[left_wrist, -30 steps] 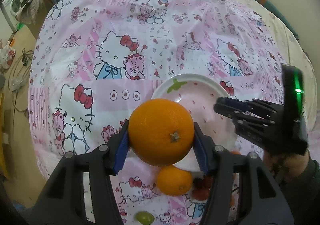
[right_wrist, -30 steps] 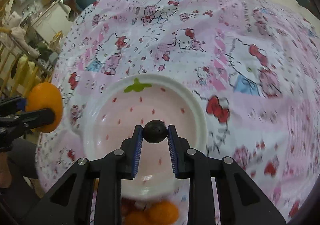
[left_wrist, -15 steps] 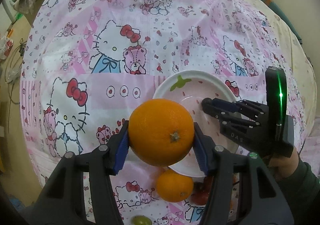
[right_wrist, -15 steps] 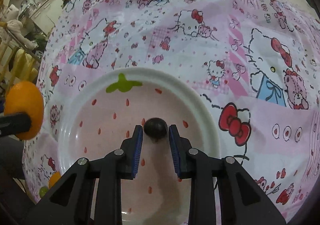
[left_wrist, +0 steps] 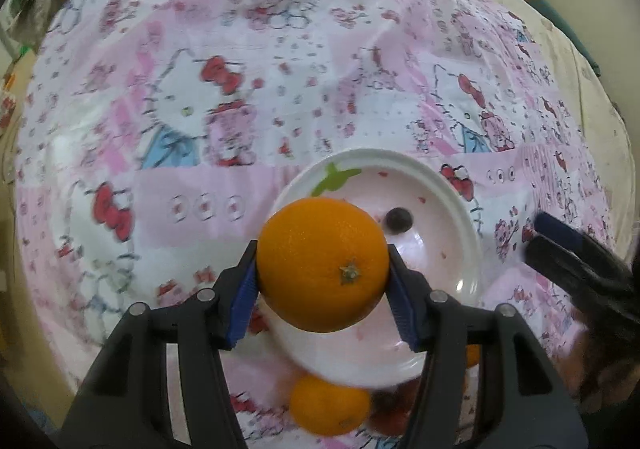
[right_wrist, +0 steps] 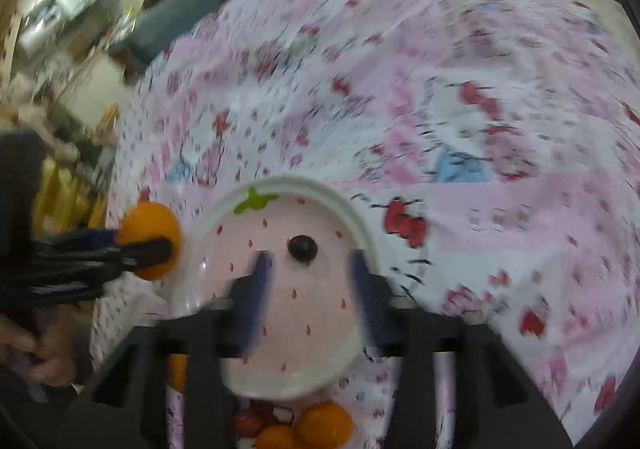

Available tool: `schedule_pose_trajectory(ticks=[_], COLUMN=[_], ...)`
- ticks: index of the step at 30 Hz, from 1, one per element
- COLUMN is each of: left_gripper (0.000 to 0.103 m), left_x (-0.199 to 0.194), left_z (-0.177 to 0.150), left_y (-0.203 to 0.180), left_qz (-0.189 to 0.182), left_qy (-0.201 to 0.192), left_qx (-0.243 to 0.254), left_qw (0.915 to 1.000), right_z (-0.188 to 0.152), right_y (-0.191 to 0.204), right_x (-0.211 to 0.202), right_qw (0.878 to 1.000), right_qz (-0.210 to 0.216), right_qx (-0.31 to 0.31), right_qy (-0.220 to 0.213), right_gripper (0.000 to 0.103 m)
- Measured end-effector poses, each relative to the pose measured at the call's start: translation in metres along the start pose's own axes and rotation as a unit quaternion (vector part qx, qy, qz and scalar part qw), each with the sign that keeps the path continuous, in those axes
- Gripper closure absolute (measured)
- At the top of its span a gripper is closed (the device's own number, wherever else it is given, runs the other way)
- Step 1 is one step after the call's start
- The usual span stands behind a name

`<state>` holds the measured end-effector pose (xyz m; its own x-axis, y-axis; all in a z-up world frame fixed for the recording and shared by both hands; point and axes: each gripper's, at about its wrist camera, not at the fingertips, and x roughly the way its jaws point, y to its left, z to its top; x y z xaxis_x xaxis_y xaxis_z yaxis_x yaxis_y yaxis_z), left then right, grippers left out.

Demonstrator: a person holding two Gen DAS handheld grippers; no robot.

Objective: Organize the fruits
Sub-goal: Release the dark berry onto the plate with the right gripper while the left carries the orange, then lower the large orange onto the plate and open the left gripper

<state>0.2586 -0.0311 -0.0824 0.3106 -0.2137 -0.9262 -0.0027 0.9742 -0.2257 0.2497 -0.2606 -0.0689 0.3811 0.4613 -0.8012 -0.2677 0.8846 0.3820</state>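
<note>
My left gripper (left_wrist: 322,283) is shut on a large orange (left_wrist: 323,263) and holds it above the near left rim of the strawberry-patterned white plate (left_wrist: 464,233). A small dark berry (left_wrist: 398,219) lies alone in the plate. In the right wrist view the same berry (right_wrist: 303,248) rests on the plate (right_wrist: 352,209) just beyond my right gripper (right_wrist: 310,269). Its jaws are opening and nothing is between them. The held orange (right_wrist: 150,225) shows at the left of that view, and the right gripper's fingers (left_wrist: 560,245) show at the right edge of the left wrist view.
A pink cartoon-cat cloth (left_wrist: 240,97) covers the table. Near the plate's front edge lie small oranges (right_wrist: 324,423) and red fruits (right_wrist: 248,421). Another small orange (left_wrist: 326,405) shows under the left gripper. Furniture and clutter stand beyond the table's left side.
The right gripper let go of the dark berry, which now lies in the plate, and drew back and up. The left gripper with the orange came closer over the plate's rim.
</note>
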Motion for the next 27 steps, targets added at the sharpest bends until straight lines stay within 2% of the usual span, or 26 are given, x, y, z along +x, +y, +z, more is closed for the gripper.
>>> schedule_pose_trajectory(ticks=[4, 8, 10, 12, 20, 27], left_gripper=[0.048, 0.048, 0.048, 0.048, 0.047, 0.045], left_x=[0.017, 0.040, 0.049, 0.056, 0.069, 0.072], left_z=[0.007, 0.012, 0.011, 0.011, 0.017, 0.022], left_y=[-0.013, -0.023, -0.030, -0.034, -0.030, -0.026], left_qz=[-0.022, -0.028, -0.025, -0.008, 0.010, 0.003], left_qy=[-0.003, 0.015, 0.022, 0.026, 0.026, 0.038], left_qx=[0.003, 0.006, 0.019, 0.029, 0.023, 0.021], left_qw=[0.9998, 0.9995, 0.9993, 0.9992, 0.9993, 0.9991], right_z=[-0.008, -0.013, -0.015, -0.017, -0.015, -0.014], right_y=[-0.014, -0.031, -0.041, -0.050, -0.051, -0.045], right_x=[-0.028, -0.040, -0.039, -0.039, -0.034, -0.030], right_qw=[0.998, 0.995, 0.993, 0.991, 0.992, 0.993], right_qz=[-0.002, -0.039, -0.037, -0.041, -0.023, -0.026], right_qx=[0.057, 0.078, 0.097, 0.110, 0.112, 0.104], right_qy=[-0.029, -0.056, -0.056, -0.059, -0.056, -0.055], right_gripper=[0.019, 0.019, 0.019, 0.019, 0.019, 0.019])
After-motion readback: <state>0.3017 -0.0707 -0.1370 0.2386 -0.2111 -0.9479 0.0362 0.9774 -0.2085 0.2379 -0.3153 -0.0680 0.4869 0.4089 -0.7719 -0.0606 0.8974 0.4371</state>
